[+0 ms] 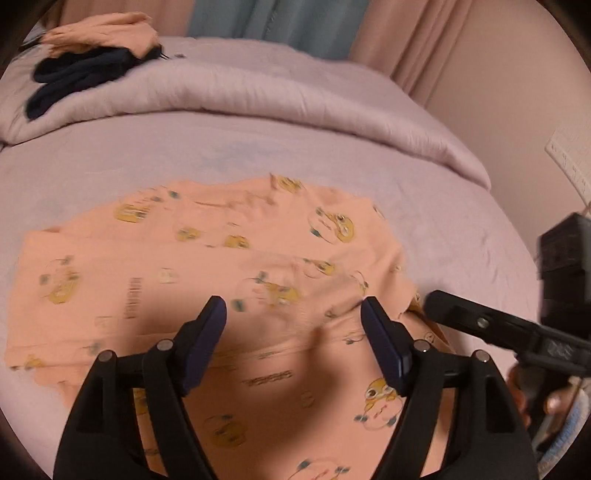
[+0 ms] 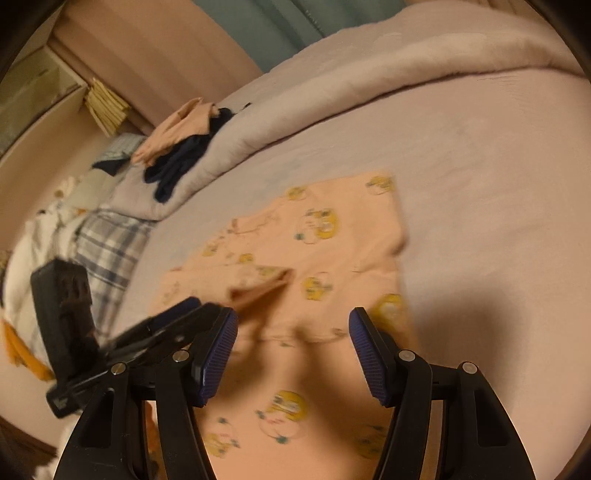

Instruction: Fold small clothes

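Behind the peach garment (image 1: 207, 266) on my bed (image 1: 258, 147), a rolled lilac duvet (image 1: 277, 92) runs across the mattress. On the duvet's left end sits a heap of clothes: a peach piece (image 1: 99, 31) over dark navy ones (image 1: 74, 77). Beyond the duvet hang pink curtains (image 1: 406, 37) with a blue-grey one (image 1: 258, 18) between them. In the right wrist view a plaid cloth (image 2: 107, 243) and some white laundry (image 2: 37, 236) lie past the bed's left edge. Nothing lies on the sheet between the garment and the duvet.

My left tongs (image 1: 293, 332) hang tilted down over the garment's near part, released, jaws wide apart with only cloth below them. My right tongs (image 2: 293, 350) are also released and angled down over the same garment; nothing is pinched between the blue pads (image 2: 218, 354). Each tool shows at the edge of the other's view, close beside it.

The garment is peach with yellow cartoon figures and small printed words. It lies spread on the sheet, mostly flat, with a small flap (image 2: 262, 284) turned over near the middle of its left side.
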Demonstrator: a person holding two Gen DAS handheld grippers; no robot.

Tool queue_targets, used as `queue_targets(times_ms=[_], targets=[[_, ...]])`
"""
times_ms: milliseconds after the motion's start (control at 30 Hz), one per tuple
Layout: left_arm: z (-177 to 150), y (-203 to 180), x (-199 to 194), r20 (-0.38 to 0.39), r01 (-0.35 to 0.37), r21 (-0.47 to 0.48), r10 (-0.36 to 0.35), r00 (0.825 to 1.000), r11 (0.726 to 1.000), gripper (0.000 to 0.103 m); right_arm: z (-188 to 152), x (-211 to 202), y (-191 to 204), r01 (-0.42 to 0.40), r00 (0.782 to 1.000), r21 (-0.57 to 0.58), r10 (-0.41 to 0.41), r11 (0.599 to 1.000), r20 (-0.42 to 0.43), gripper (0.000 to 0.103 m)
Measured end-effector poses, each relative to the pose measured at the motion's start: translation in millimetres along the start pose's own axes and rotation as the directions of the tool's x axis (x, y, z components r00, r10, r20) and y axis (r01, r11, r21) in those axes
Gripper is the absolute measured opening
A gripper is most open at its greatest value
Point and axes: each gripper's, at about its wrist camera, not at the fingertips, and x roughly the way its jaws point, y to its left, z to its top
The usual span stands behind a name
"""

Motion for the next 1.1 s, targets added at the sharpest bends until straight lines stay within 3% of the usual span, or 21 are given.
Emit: queue_targets(times_ms=[200,300,433,467,567,600,867,967,1100], targets=[[-16.8,40.8,-46.1,0.063,0.023,-0.167,-0.013,0.998,0.986,0.077,-0.8,34.8,6.5,-0.117,0.988,0.105,0.127,0.988,-0.09,0.063],[-27.7,65.9,-62.9,0.079,-0.01,-0.244,0.03,0.996,0.97,0.077,-3.8,38.8,8.0,-0.142,0.981,0.126,0.156,0.982,-0.114,0.063],[-51.1,100.1,-77.0,0.064,-0.039,-0.356,0.066,0.996,0.934,0.077,-3.2,46.9,4.7,-0.104,0.981,0.141,0.125,0.984,-0.149,0.062],[-53.3,104.7,-80.5,0.064,-0.041,-0.38,0.07,0.995,0.924,0.077,-3.6,48.4,3.2,-0.102,0.98,0.147,0.125,0.984,-0.156,0.055],[-68.7,119.1,-93.1,0.073,-0.038,-0.436,0.078,0.994,0.899,0.077,-5.1,56.2,6.9,-0.059,0.981,0.122,0.08,0.991,-0.176,0.013],[-72.5,124.6,-96.0,0.075,-0.035,-0.453,0.077,0.994,0.891,0.077,-5.6,55.5,8.7,-0.042,0.983,0.104,0.06,0.994,-0.176,0.008],[-85.1,139.5,-103.0,0.079,-0.019,-0.519,0.07,0.994,0.854,0.077,12.7,10.0,43.2,-0.011,1.0,-0.072,0.01,0.997,-0.02,0.006],[-87.3,137.0,-104.7,0.074,-0.016,-0.512,0.062,0.995,0.859,0.077,24.5,-10.3,43.9,0.03,0.998,-0.091,-0.025,0.995,0.056,0.006],[-85.1,134.2,-102.6,0.063,-0.02,-0.497,0.059,0.996,0.867,0.077,29.4,-30.0,22.1,0.085,0.992,-0.075,-0.078,0.993,0.096,0.006]])
